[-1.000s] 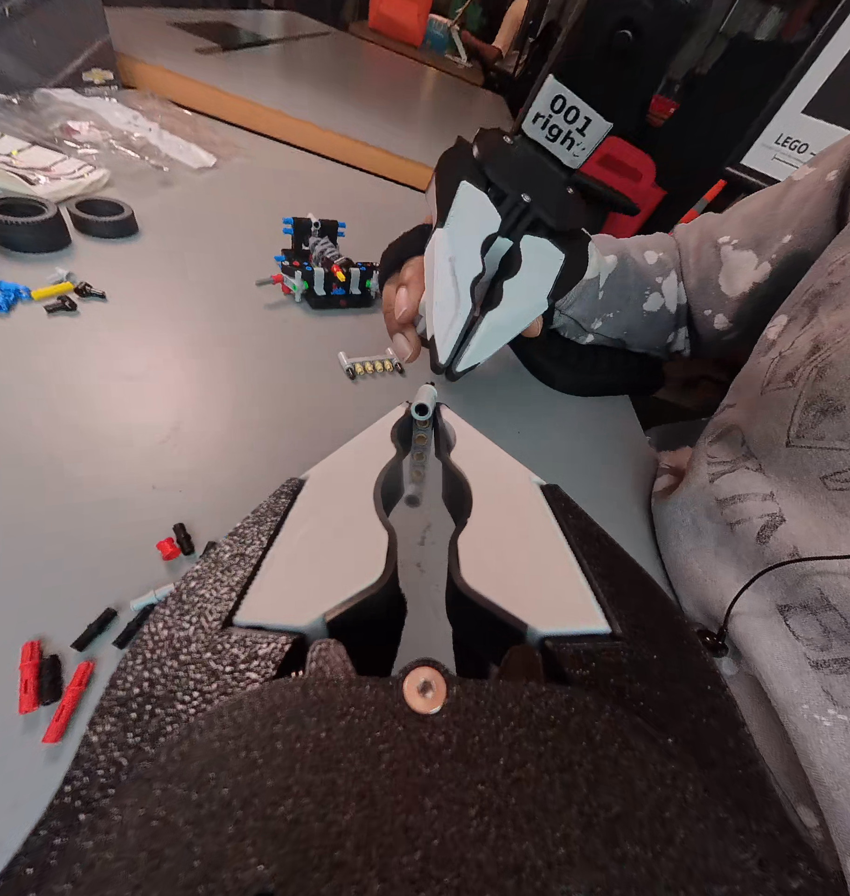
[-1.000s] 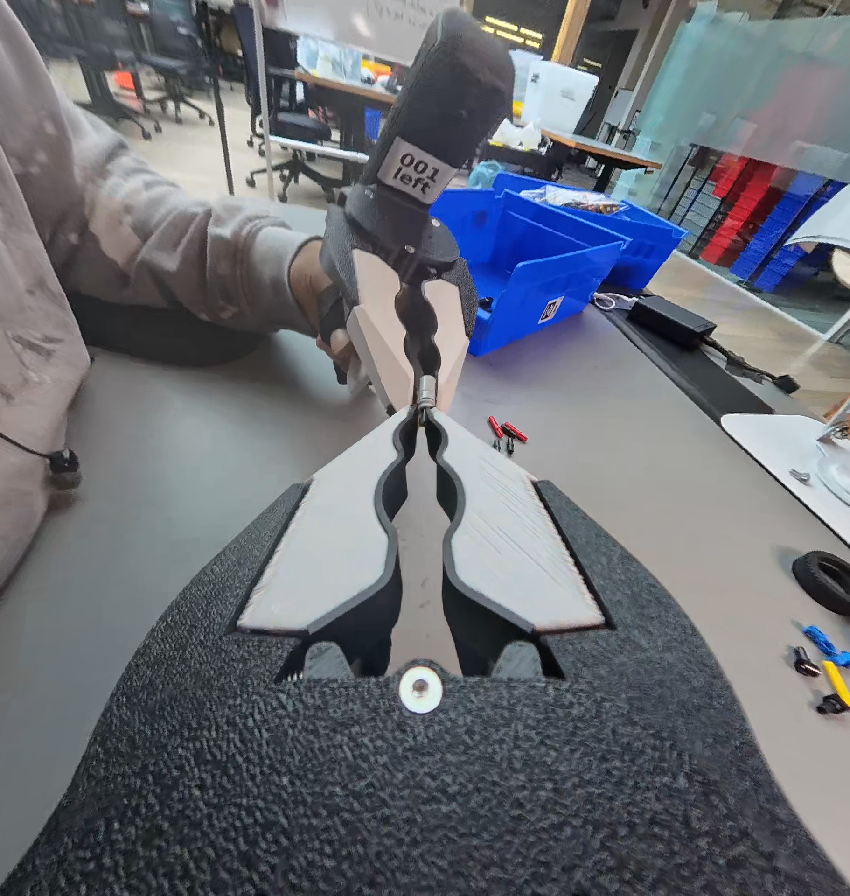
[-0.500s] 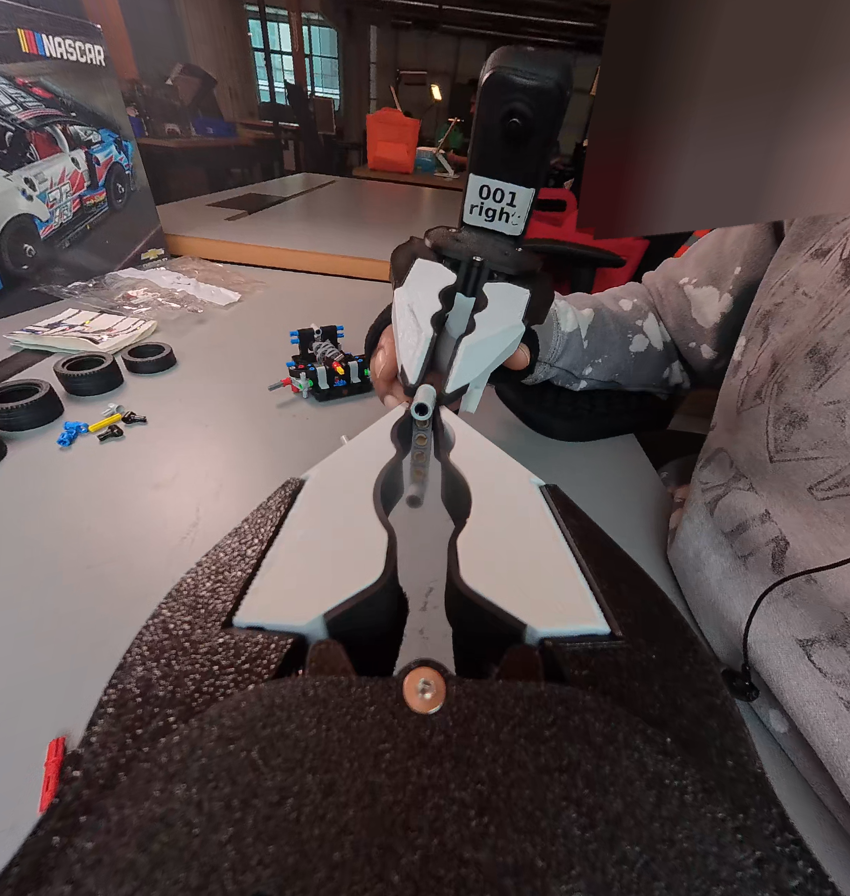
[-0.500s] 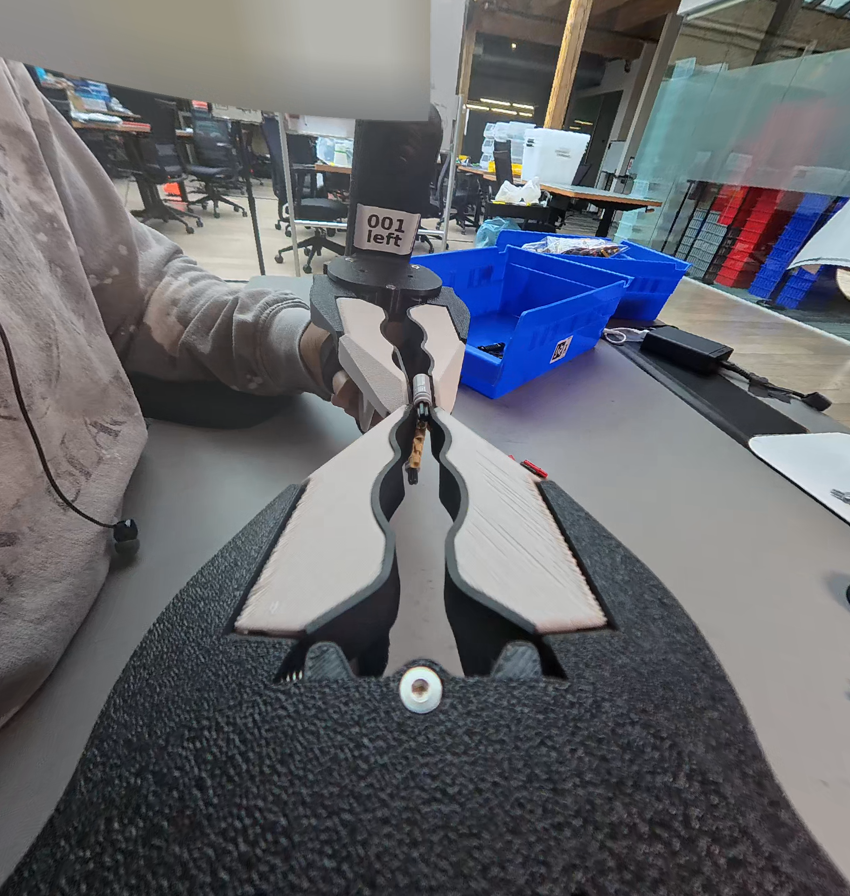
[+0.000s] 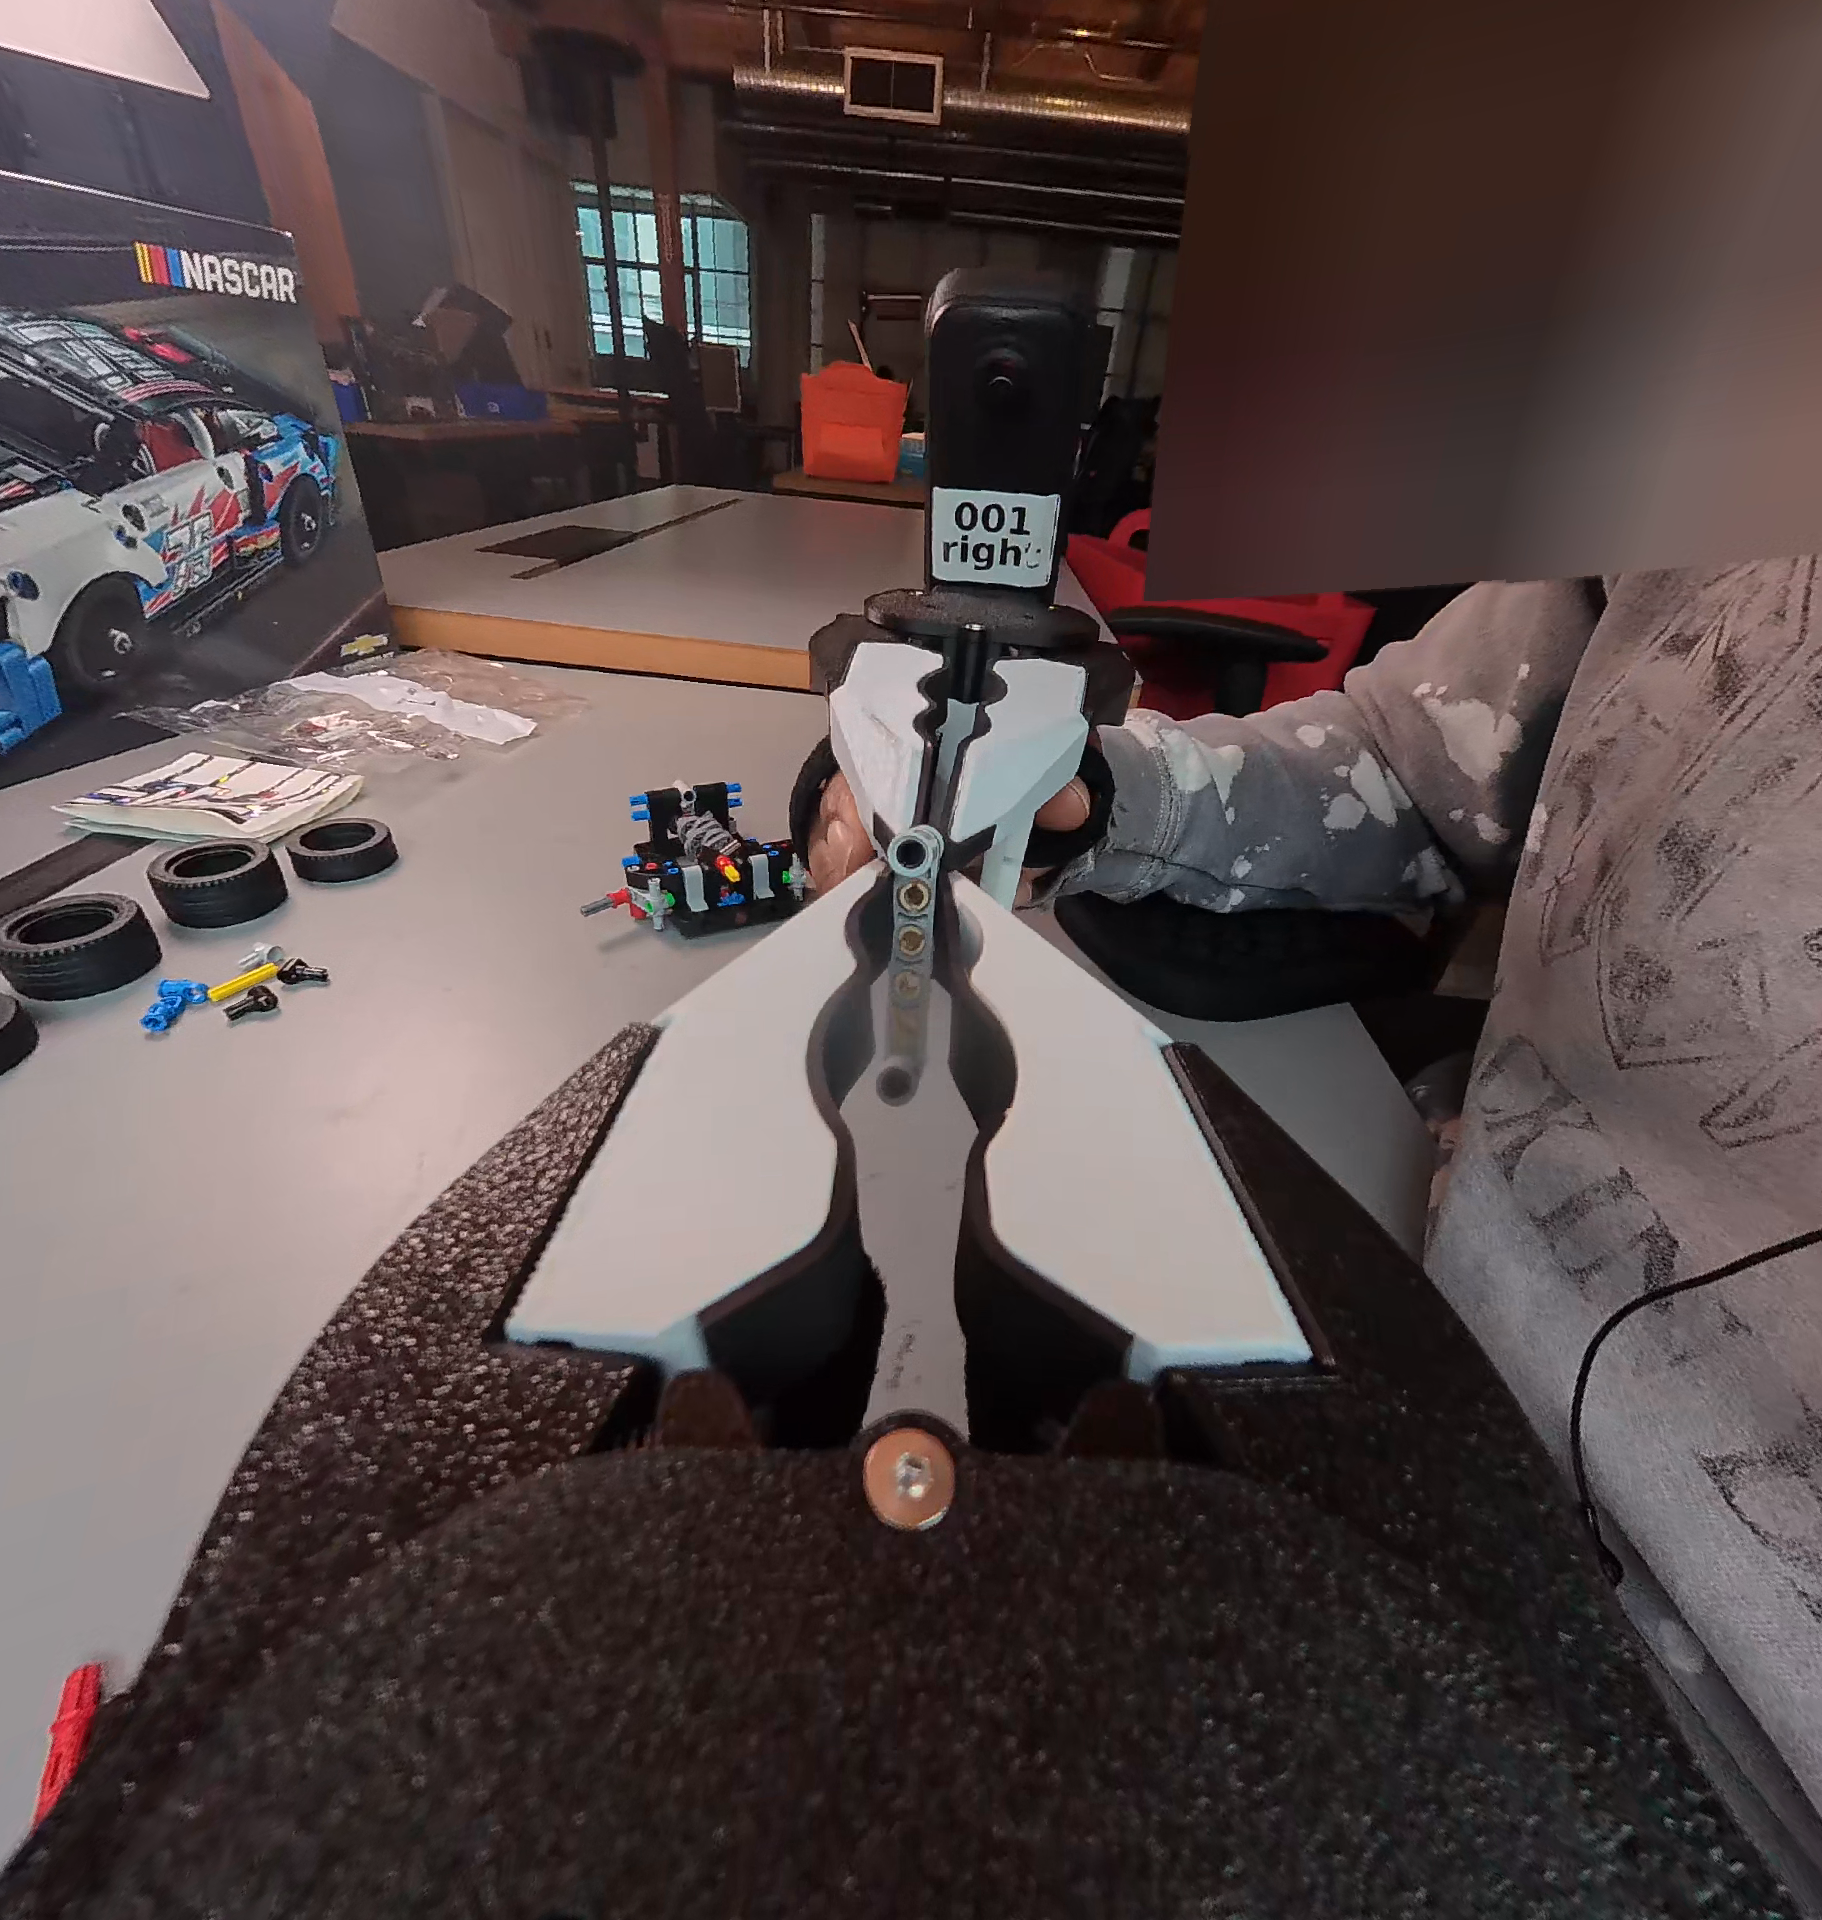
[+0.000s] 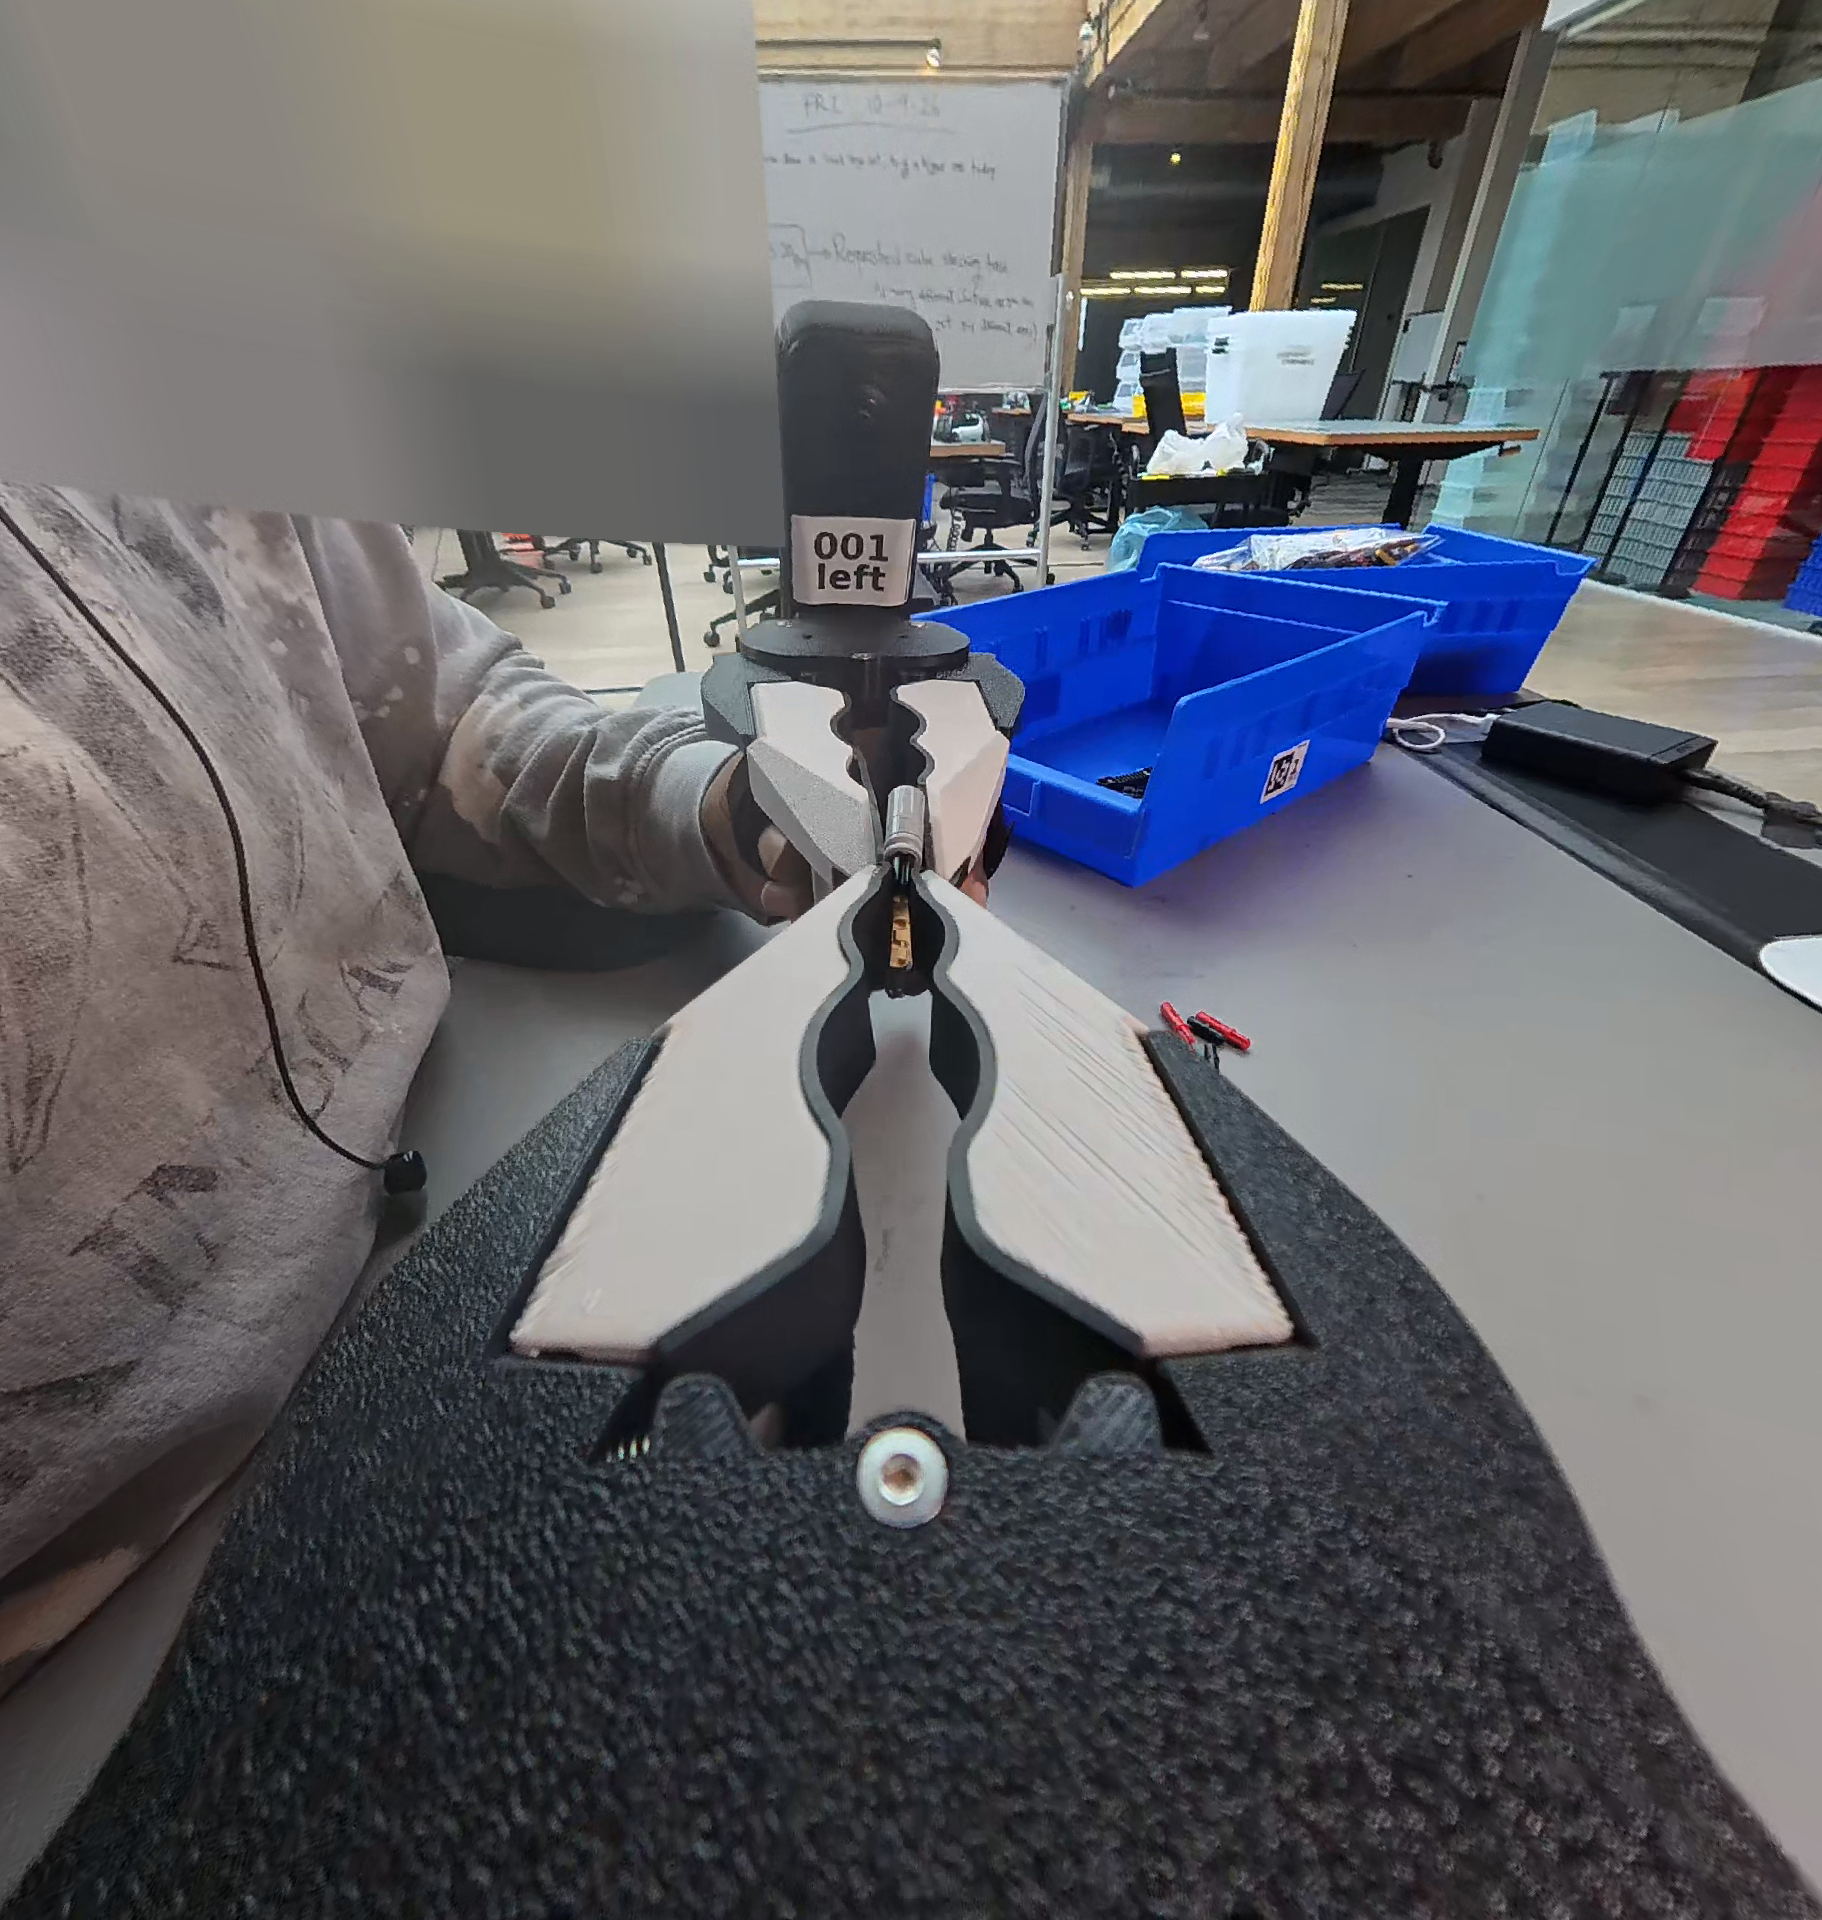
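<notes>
My left gripper (image 5: pixel 915 868) is shut on a grey beam (image 5: pixel 907 961) with a row of holes holding tan pins. The beam lies along the gap between the fingers, its end hole at the tips. My right gripper (image 6: pixel 896 878) is shut on a small tan and black pin (image 6: pixel 899 932). The two grippers face each other tip to tip above the grey table (image 5: pixel 387 1122). The right gripper (image 5: pixel 951 774) shows just behind the beam's end in the left wrist view. In the right wrist view the beam's grey end (image 6: pixel 903 821) sits right above the pin, in the left gripper (image 6: pixel 886 790).
A partly built black model (image 5: pixel 704 873), several tyres (image 5: pixel 216 881), small blue and yellow parts (image 5: pixel 226 987), a sticker sheet (image 5: pixel 211 800) and a printed box (image 5: pixel 128 499) lie left. Blue bins (image 6: pixel 1198 717), red pins (image 6: pixel 1208 1029) and a black adapter (image 6: pixel 1598 748) lie right. A person's sleeve (image 5: pixel 1302 800) reaches in. Less than 4 cm separates the two grippers' tips.
Both grippers have tilted up from looking down at the table to level, and now meet tip to tip. The tan and black pin now shows between the right gripper's fingers.
</notes>
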The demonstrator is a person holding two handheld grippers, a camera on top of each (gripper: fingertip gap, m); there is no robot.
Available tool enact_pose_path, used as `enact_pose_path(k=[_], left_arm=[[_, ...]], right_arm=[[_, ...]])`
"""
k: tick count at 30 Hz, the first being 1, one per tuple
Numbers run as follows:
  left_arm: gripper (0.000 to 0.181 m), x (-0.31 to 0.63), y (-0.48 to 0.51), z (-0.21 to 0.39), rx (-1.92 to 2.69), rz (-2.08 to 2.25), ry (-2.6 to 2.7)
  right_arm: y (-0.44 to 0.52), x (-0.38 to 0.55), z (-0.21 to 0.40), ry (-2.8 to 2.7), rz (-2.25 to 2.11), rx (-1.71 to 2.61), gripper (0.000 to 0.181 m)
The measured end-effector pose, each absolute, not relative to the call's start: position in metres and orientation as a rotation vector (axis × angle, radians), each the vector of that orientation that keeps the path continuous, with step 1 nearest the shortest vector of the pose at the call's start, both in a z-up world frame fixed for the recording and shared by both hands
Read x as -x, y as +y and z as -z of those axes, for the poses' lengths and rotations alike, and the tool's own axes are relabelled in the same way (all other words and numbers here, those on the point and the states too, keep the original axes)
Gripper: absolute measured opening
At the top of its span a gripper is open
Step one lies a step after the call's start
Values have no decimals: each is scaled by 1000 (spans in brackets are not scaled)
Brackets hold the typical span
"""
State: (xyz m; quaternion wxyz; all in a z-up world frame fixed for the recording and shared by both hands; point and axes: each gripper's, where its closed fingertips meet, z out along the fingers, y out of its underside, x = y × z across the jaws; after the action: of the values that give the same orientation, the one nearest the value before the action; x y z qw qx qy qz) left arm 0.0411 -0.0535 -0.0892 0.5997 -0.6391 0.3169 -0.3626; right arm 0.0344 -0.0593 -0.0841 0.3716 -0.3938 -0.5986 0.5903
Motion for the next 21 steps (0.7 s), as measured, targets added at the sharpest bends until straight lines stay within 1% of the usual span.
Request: enact_pose_path(k=[10,12,13,14,16,17,21], left_arm=[[6,-45,-50,108,1545,841,744],[8,-27,-45,94,1481,827,657],[6,-2,-41,77,1428,838,553],[0,7,-40,77,1445,822,537],[7,-32,-49,103,1501,764,743],[8,-46,-49,108,1509,761,787],[7,-47,-40,118,1567,700,820]], right_arm=[[-55,-42,106,-1630,-1533,1096,2],[-41,-50,118,-1646,-1486,1144,0],[-28,-58,117,-1579,-1516,1187,0],[-27,-61,114,-1552,-1532,1181,0],[-41,-53,115,-1625,-1459,1118,0],[-41,-51,115,-1628,-1455,1124,0],[-32,-56,108,-1553,-1521,1140,1]])
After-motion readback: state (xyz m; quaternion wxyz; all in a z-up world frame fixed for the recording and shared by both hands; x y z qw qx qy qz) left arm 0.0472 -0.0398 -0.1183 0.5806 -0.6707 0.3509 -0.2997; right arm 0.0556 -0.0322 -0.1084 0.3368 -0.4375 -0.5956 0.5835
